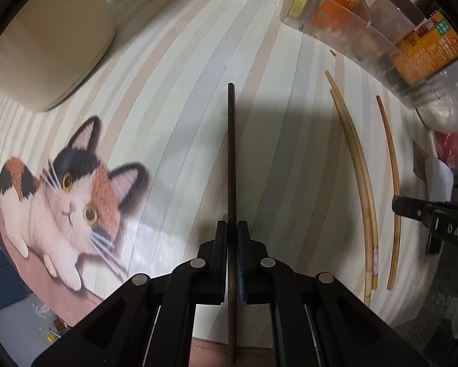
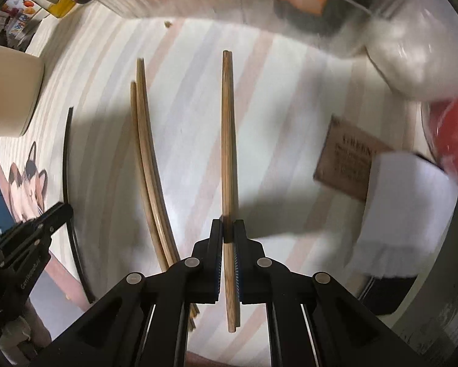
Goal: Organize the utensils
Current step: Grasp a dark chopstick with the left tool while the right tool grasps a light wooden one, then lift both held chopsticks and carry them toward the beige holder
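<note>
My left gripper [image 1: 232,229] is shut on a dark brown chopstick [image 1: 231,153] that points forward over the striped tablecloth. My right gripper [image 2: 228,227] is shut on a light wooden chopstick [image 2: 228,128], also pointing forward. A pair of light bamboo chopsticks [image 2: 146,159] lies on the cloth to its left; they show in the left wrist view [image 1: 358,165] too, beside the held light chopstick [image 1: 392,165]. The dark chopstick [image 2: 66,159] and the left gripper [image 2: 56,212] show at the left of the right wrist view.
A clear plastic organizer [image 1: 366,33] with orange packets stands at the far right. A cream container [image 1: 48,39] stands at the far left. A calico cat print [image 1: 67,189] is on the cloth. A brown card [image 2: 351,159], white tissue [image 2: 403,214] and a red object [image 2: 455,140] lie right.
</note>
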Demonstrator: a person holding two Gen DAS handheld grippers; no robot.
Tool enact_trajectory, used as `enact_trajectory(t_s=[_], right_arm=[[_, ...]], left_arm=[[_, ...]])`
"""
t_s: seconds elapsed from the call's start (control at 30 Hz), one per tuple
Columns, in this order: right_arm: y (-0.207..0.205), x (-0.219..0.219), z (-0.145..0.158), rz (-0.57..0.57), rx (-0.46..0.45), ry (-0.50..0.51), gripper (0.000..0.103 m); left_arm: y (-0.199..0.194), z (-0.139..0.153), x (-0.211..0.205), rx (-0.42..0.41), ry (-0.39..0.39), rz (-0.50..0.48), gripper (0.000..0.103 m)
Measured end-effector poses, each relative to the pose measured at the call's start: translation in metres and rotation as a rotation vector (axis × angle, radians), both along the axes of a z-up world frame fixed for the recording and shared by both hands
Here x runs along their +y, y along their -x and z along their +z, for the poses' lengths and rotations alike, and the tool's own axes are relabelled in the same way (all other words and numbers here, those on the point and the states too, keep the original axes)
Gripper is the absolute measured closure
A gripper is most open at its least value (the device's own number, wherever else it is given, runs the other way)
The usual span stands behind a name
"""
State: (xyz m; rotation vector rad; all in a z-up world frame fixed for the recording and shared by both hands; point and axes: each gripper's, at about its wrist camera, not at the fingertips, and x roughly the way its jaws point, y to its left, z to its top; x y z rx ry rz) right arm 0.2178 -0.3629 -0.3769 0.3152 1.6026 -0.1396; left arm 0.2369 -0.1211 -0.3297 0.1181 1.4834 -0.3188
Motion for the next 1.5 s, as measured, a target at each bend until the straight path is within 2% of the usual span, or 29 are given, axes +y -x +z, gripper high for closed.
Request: enact_trajectory(t_s=[0.23, 0.6, 1.03, 1.27, 1.5], right_arm=[[-0.015, 0.011, -0.005, 0.022, 0.07, 0.042, 0.095], [-0.028, 0.04, -0.006, 0.039, 0.075, 0.085, 0.095], [-0.025, 0.03, -0.001, 0.052, 0.073, 0.092, 0.095], [-0.008, 0.041, 0.005, 0.035, -0.007, 0.113, 0.096], [0.018, 0.049, 0.036, -0.031, -0.156, 0.026, 0.096]], left_arm=[[0.001, -0.006, -0.01, -0.017, -0.025, -0.021, 0.097], [0.006, 0.001, -0.01, -0.029, -0.045, -0.016, 0.097], [-0.001, 0.0, -0.018, -0.036, -0.082, -0.031, 0.096], [0.002, 0.007, -0.017, -0.065, -0.054, -0.021, 0.099], [0.008, 0.056, -0.007, -0.158, 0.027, 0.0, 0.1]])
